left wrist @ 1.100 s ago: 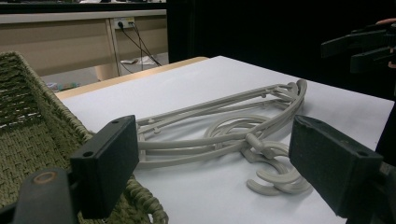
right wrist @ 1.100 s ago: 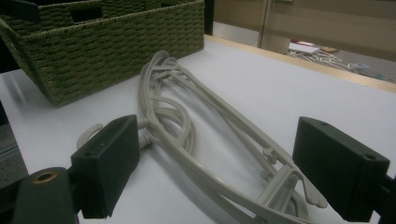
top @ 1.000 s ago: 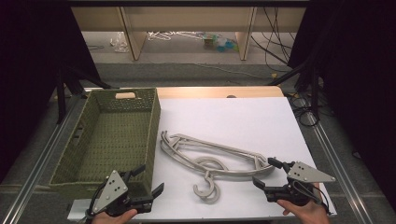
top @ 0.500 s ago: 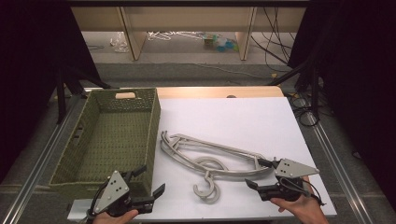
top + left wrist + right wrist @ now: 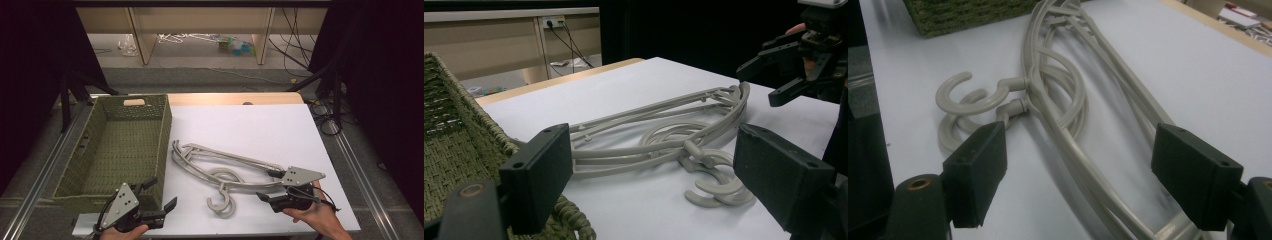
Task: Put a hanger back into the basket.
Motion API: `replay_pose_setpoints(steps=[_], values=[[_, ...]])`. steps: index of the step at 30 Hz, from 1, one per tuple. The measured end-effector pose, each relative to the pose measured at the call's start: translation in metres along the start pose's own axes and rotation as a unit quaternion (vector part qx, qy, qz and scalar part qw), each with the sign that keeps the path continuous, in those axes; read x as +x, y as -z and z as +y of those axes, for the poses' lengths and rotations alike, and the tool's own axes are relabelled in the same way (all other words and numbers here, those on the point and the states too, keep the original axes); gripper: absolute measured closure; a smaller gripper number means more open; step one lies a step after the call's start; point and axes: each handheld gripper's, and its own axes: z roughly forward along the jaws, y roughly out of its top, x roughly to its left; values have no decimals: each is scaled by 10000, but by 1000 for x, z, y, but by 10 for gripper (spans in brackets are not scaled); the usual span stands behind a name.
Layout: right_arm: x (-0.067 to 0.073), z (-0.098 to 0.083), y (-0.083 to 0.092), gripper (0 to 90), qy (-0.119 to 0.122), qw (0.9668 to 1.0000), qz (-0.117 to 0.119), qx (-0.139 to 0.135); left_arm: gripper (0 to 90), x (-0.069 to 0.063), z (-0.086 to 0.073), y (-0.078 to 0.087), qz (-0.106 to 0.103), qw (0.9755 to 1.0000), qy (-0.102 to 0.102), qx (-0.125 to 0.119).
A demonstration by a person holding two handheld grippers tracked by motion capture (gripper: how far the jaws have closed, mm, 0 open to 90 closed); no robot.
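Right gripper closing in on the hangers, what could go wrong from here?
1. The hangers lie stacked and interlocked, so the right gripper, jaws just closing with one hanger end between them, may drag both along.
2. The grip is far out at that end, so the load may swing or twist.
3. The hooks could catch the basket rim.

High view sits above the near edge of the white table (image 5: 260,130), looking forward and down, taking in the whole top and the floor beyond. Left gripper view rides low, close over the tabletop, facing across the grey hangers (image 5: 664,135). Right gripper view hovers tight above those same hangers (image 5: 1058,90), facing the green wicker basket (image 5: 963,12). All three share the hangers.
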Motion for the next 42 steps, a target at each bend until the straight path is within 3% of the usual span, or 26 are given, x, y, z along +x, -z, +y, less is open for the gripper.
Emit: replay_pose_setpoints(steps=[8, 11, 13, 14, 18, 20, 28, 33, 34, 40, 42], values=[[-5, 8, -20, 306, 314, 9978, 200, 551, 160, 0, 0, 0, -19, 10000, -32, 36], [-8, 10, -35, 360, 480, 9939, 392, 910, 160, 0, -1, -1, -15, 10000, -32, 35], [-8, 11, -38, 369, 546, 9931, 404, 961, 160, 0, -1, -1, -50, 10000, -46, -2], [-9, 13, -46, 412, 686, 9909, 415, 1081, 160, 0, -1, -1, -40, 10000, -42, 9], [-10, 15, -54, 453, 741, 9889, 468, 1197, 160, -1, -1, -1, -49, 9999, -90, 53], [-12, 17, -63, 502, 851, 9848, 559, 1405, 161, -1, -1, -1, -45, 9999, -75, 52], [-12, 18, -77, 649, 1129, 9746, 732, 1789, 161, -1, -1, -1, -38, 9999, -83, 81], [-15, 20, -74, 742, 1364, 9704, 824, 1816, 161, -2, -1, -2, -48, 9999, -36, 89], [-15, 20, -74, 767, 1360, 9708, 864, 1778, 161, -2, -1, -2, -47, 9999, -38, 86], [-17, 25, -68, 798, 1690, 9649, 1068, 1704, 161, -3, -1, -2, -42, 10000, 28, 85], [-15, 29, -64, 806, 1757, 9639, 1146, 1640, 162, -2, -1, -3, -62, 9999, -87, 79]])
